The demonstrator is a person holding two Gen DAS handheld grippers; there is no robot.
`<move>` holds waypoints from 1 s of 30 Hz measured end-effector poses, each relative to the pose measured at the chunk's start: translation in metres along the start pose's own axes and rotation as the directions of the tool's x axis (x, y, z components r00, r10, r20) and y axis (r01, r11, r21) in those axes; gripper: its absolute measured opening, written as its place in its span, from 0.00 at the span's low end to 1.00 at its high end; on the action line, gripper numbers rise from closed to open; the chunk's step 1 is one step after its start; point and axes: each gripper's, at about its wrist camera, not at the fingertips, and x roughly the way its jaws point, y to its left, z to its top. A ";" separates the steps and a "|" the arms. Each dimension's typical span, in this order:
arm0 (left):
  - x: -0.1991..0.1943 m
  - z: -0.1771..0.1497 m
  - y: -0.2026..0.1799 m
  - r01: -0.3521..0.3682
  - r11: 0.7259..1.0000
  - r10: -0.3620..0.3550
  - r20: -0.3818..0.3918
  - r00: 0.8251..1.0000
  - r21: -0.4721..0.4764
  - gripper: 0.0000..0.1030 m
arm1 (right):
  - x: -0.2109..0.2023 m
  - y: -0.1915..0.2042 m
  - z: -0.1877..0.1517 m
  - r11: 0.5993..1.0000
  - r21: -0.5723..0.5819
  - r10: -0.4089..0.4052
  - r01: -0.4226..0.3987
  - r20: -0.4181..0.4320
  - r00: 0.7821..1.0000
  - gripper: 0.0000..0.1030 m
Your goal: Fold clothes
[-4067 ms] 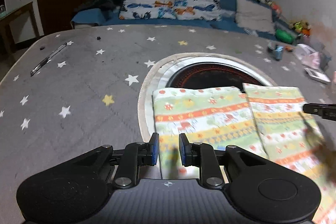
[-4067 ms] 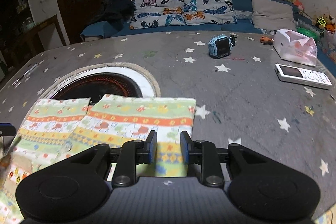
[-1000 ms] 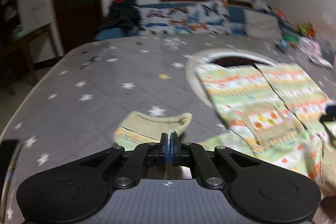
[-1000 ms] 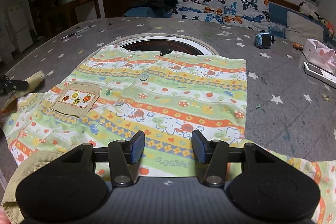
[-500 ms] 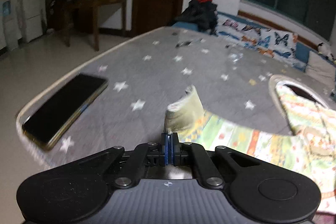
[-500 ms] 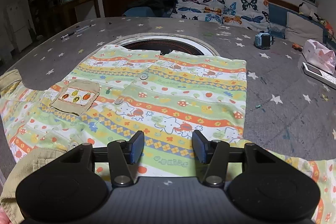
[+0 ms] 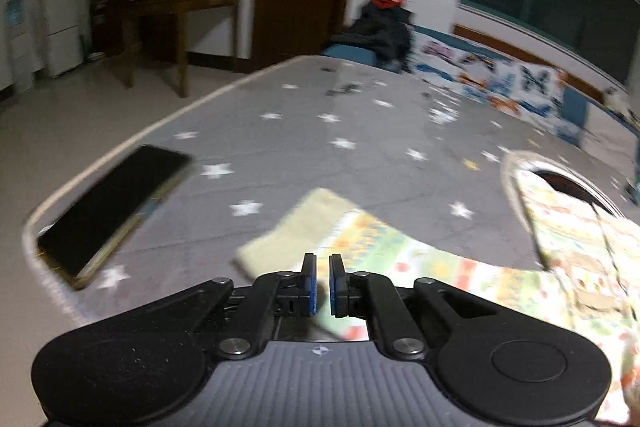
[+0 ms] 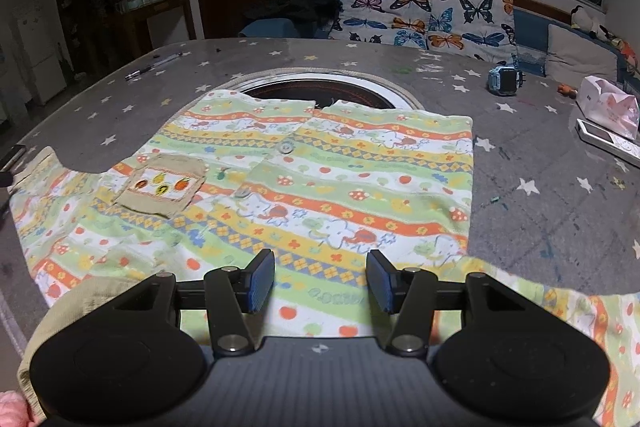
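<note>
A child's striped patterned shirt (image 8: 320, 187) lies spread front-up on the grey star-print table, with a beige pocket (image 8: 164, 187) on its chest. Its left sleeve (image 7: 360, 247) stretches out flat, the beige cuff (image 7: 296, 231) toward the table's left corner. My left gripper (image 7: 323, 283) hovers at that sleeve with its jaws a narrow gap apart, and the cloth shows behind the gap without being pinched. My right gripper (image 8: 320, 279) stands open over the shirt's near edge with nothing between its fingers.
A dark phone (image 7: 112, 211) lies near the table's left edge (image 7: 100, 163). A round opening (image 8: 320, 91) sits under the shirt's far hem. A blue watch (image 8: 506, 79), tissue pack (image 8: 608, 107), remote (image 8: 608, 143) and pen (image 8: 152, 67) lie further out.
My left gripper carried the pinched sleeve outward to the left, and its jaws then parted slightly, leaving the sleeve flat on the table. The right gripper stayed still.
</note>
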 end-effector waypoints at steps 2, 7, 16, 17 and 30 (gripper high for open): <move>0.008 -0.002 -0.009 0.006 0.999 -0.006 -0.017 1.000 0.034 0.08 | -0.004 0.002 -0.005 1.000 -0.005 0.003 -0.003 -0.006 1.000 0.51; 0.019 -0.007 -0.018 -0.016 0.995 0.017 -0.012 1.000 0.095 0.09 | -0.017 0.009 -0.023 0.999 -0.046 -0.011 0.010 -0.011 1.000 0.51; 0.018 0.005 -0.022 -0.005 0.998 0.006 -0.021 1.000 0.071 0.10 | -0.055 -0.002 -0.054 1.000 -0.006 -0.028 0.028 0.014 0.999 0.55; 0.017 0.007 -0.025 0.003 0.997 -0.002 -0.015 1.000 0.075 0.11 | -0.060 -0.006 -0.056 0.999 0.010 -0.040 0.039 0.013 0.999 0.55; -0.002 0.012 -0.089 0.185 0.968 -0.185 -0.019 0.983 0.170 0.23 | -0.096 -0.118 -0.070 0.910 0.264 -0.345 0.319 0.056 0.937 0.55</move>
